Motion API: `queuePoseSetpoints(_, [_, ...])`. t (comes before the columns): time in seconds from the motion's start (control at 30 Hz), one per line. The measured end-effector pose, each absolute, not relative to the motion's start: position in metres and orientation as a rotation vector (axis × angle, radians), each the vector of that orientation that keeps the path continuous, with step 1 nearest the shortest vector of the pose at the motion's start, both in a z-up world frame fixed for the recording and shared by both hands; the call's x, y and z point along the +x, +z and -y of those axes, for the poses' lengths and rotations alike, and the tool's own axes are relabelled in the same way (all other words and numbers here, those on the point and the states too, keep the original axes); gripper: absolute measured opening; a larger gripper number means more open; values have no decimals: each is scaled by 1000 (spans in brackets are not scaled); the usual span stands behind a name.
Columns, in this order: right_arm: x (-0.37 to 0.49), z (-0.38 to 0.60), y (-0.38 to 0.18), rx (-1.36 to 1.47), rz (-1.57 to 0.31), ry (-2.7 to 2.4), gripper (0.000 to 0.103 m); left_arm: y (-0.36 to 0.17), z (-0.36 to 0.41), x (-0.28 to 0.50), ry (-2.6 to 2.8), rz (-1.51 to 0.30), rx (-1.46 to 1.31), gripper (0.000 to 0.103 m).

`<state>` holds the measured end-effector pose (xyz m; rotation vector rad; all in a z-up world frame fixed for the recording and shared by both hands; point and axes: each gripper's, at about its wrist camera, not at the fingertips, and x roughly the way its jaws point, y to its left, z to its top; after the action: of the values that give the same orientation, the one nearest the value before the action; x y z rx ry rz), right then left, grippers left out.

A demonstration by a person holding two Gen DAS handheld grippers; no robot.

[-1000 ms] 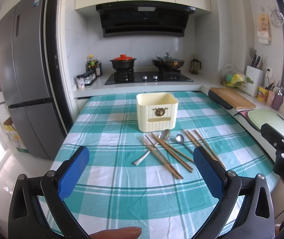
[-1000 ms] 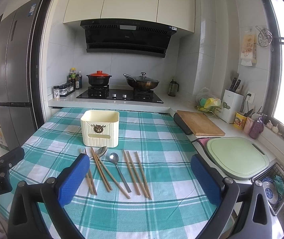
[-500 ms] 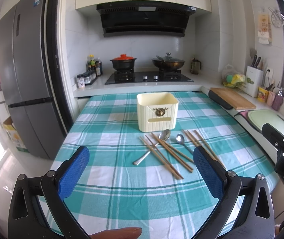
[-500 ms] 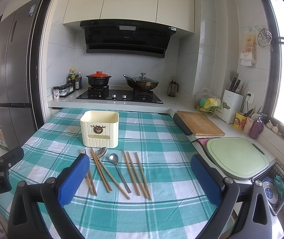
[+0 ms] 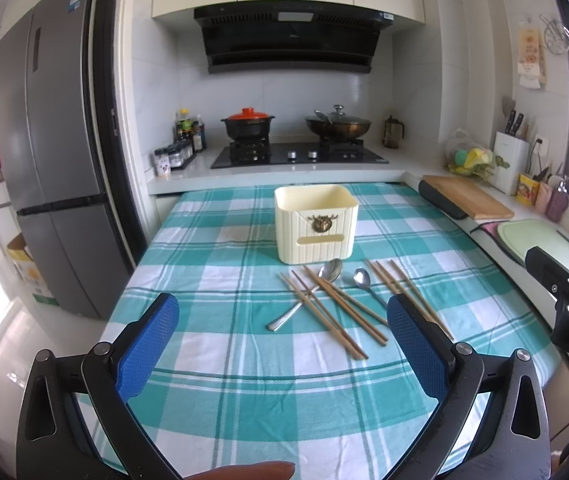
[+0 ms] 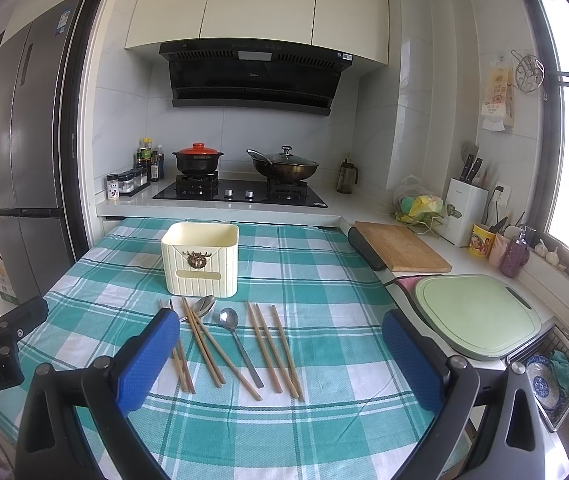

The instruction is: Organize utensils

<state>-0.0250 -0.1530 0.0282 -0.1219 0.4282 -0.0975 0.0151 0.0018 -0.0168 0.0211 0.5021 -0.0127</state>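
Chopsticks [image 6: 274,352] | ahead of right hand-held gripper [image 6: 280,356] | jaws wide

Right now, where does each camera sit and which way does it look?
Left wrist: on the left tongs, facing the stove; a fingertip shows at the bottom.
Right wrist: on the right tongs, facing the same way.
Shared: cream box, spoons and chopsticks on the checked cloth.

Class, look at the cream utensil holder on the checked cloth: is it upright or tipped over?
Upright. The cream utensil holder stands on its base, open rim upward; the chopsticks and spoons lie on the cloth in front.
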Motion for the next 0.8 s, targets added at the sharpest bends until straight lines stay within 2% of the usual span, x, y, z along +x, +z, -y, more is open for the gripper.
queuePoseSetpoints(0.8, [-24,152,28,-118,-432,-100,103,-20,-6,19,-31,-521,-8,103])
